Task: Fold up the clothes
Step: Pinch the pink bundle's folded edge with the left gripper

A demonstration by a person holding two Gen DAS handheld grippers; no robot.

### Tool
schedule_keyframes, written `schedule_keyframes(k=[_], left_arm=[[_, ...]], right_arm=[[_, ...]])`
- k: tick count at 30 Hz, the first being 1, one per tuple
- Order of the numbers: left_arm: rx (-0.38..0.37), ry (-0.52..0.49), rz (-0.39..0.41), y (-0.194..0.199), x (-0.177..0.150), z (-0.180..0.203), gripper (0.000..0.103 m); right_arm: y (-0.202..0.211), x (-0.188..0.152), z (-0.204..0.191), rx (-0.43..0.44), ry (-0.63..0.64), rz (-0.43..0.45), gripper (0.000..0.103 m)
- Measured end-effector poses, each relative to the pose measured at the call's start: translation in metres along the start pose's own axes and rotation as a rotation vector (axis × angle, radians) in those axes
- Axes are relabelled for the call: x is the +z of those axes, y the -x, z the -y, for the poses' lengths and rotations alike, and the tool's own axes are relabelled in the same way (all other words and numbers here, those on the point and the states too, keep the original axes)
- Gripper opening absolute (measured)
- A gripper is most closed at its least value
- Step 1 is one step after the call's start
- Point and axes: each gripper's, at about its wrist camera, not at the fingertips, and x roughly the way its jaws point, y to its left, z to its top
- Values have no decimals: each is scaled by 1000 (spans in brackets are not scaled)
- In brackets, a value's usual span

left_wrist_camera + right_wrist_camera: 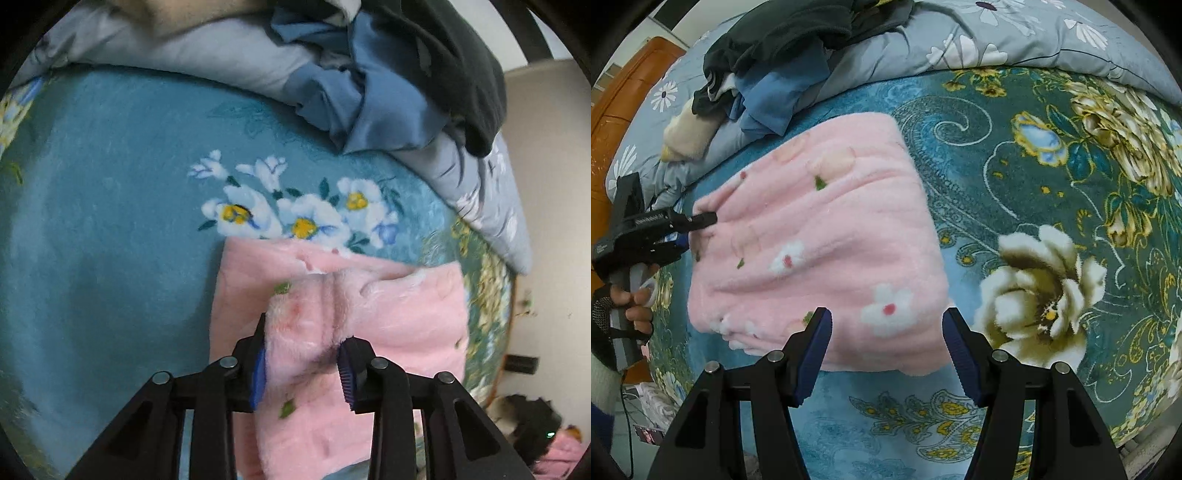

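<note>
pink fleece garment (pixel 820 236): 1 | grippers: 2 | heap of unfolded clothes (pixel 775 70): 1 | floral blanket (pixel 1015 177): 1

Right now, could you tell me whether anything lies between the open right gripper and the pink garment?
Nothing visible does. The right gripper hangs open just above the pink garment's near edge, only air between. The left gripper already pinches its far side.

both wrist views steep down, close – share pink garment (pixel 388 306) (pixel 820 236)
</note>
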Motion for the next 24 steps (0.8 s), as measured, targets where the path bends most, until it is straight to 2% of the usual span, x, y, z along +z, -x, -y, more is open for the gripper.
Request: schedule_keyframes(k=[1,3,5,8,11,12,14,16,19,22,23,24], left_arm=[[7,-13,7,2,-2,3,45],[29,-44,24,8,-7,8,66],[47,-66,50,16,-15,11,68],[56,-64,85,31,-27,5,80],[-66,0,45,24,-40,-6,80],[-81,16,22,20,-44,-10,80],[-59,31,-10,7,-50,-17,80],[-71,218,51,-6,-54,-26,80],[-124,248,33,-16,-58,-30,80],[-132,233,37,-19,-58,-25,77],[-126,233,37,-20,-58,-24,70],[-117,236,38,-20,-58,-24,55]], right_arm=[[-1,1,0,-1,4,-3,64],[-2,4,-1,1,8,-4,64],[-1,8,-3,6,10,2,64],[0,15,-2,3,15,12,64],[-3,20,1,7,-2,8,64],[-3,21,1,9,-6,7,64],[-4,22,0,11,-7,6,64],[-5,23,-1,9,-1,2,64],[-7,21,-2,5,1,-6,64],[-9,20,-3,4,-4,-15,64],[-9,19,-3,5,-7,-16,64],[-9,19,-3,6,-9,-17,64]])
